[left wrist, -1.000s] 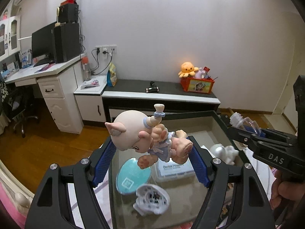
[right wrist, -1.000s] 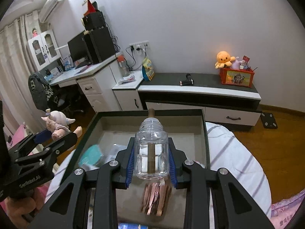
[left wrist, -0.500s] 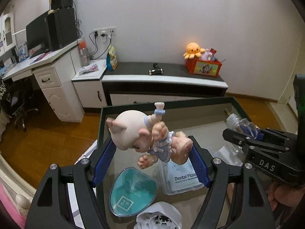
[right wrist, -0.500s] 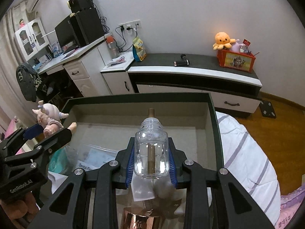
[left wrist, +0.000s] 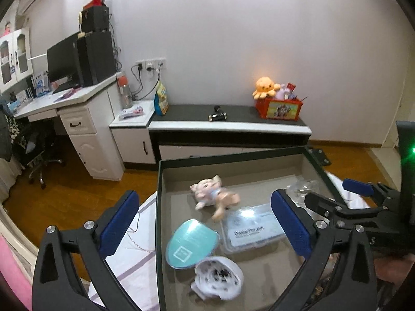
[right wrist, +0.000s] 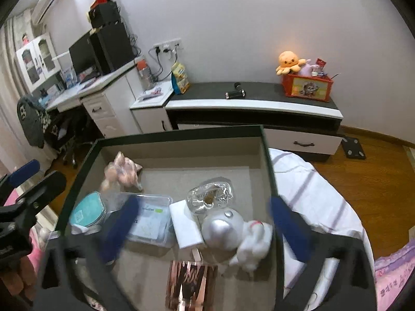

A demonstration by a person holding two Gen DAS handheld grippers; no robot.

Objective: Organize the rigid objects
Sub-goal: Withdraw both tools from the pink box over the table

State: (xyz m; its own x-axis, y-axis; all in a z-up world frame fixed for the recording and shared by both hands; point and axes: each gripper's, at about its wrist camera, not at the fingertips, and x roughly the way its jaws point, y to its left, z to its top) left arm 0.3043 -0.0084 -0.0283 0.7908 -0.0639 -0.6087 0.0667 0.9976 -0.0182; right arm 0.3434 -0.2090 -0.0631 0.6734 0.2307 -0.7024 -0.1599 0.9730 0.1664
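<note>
A pink pig doll (left wrist: 212, 197) (right wrist: 122, 171) lies blurred on the floor of the dark green box (left wrist: 158, 207) (right wrist: 268, 160), near its far left. A clear plastic bottle (right wrist: 210, 194) (left wrist: 301, 189) lies in the box's middle. My left gripper (left wrist: 205, 223) hangs over the box, its jaws opening wide with nothing held between them. My right gripper (right wrist: 205, 228) is blurred and its jaws are opening too, free of the bottle below. Each gripper shows in the other's view: the right gripper (left wrist: 337, 194) and the left gripper (right wrist: 33, 178).
The box also holds a teal case (left wrist: 190, 243), a clear dental floss box (left wrist: 249, 230), a white round object (left wrist: 218, 280), a silver and white astronaut figure (right wrist: 228, 230), a flat white box (right wrist: 185, 223) and a rose-gold item (right wrist: 192, 282). Striped bedding surrounds the box.
Both grippers have gone from shut to wide open. The pig doll has left the left gripper and the bottle the right one; both now lie in the box.
</note>
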